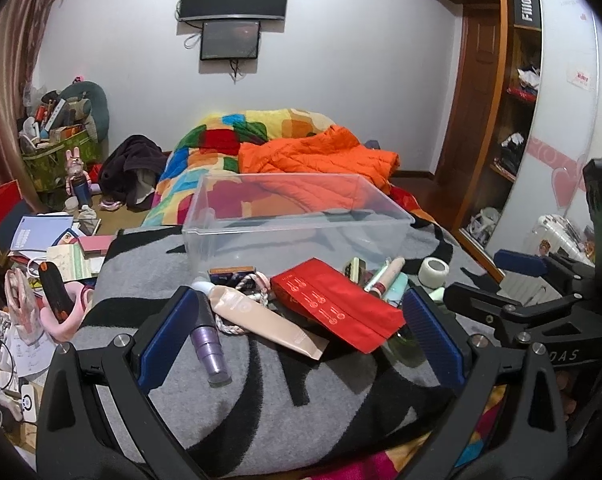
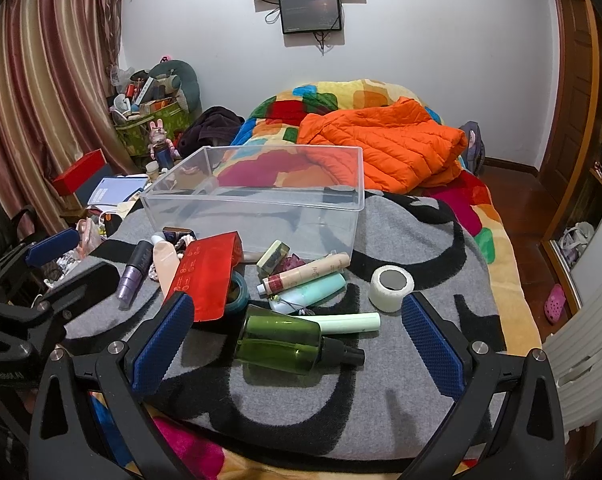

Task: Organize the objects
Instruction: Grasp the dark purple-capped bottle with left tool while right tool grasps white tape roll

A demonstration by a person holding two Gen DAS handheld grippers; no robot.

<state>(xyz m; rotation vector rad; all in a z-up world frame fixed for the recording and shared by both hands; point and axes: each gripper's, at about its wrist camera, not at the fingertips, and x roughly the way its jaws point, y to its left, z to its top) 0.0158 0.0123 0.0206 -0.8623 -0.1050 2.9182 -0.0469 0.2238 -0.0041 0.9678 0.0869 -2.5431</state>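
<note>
An empty clear plastic bin (image 1: pixel 297 216) (image 2: pixel 257 204) stands on a grey and black blanket (image 1: pixel 285 392) (image 2: pixel 401 360). In front of it lies a pile: a red pouch (image 1: pixel 337 304) (image 2: pixel 209 276), a beige tube (image 1: pixel 261 316) (image 2: pixel 166 264), a purple bottle (image 1: pixel 211 348) (image 2: pixel 131 276), a green spray bottle (image 2: pixel 289 340), a white tape roll (image 1: pixel 432 270) (image 2: pixel 391 283) and a pale green tube (image 2: pixel 349 323). My left gripper (image 1: pixel 301 332) hangs open over the beige tube and red pouch. My right gripper (image 2: pixel 297 336) stands open around the green bottle, holding nothing.
An orange jacket (image 1: pixel 321 160) (image 2: pixel 389 144) and a colourful quilt (image 1: pixel 221 140) lie behind the bin. Clutter, books and boxes cover the floor at the left (image 1: pixel 53 248). A wooden wardrobe (image 1: pixel 513 100) rises on the right. The bed's near edge is just below the grippers.
</note>
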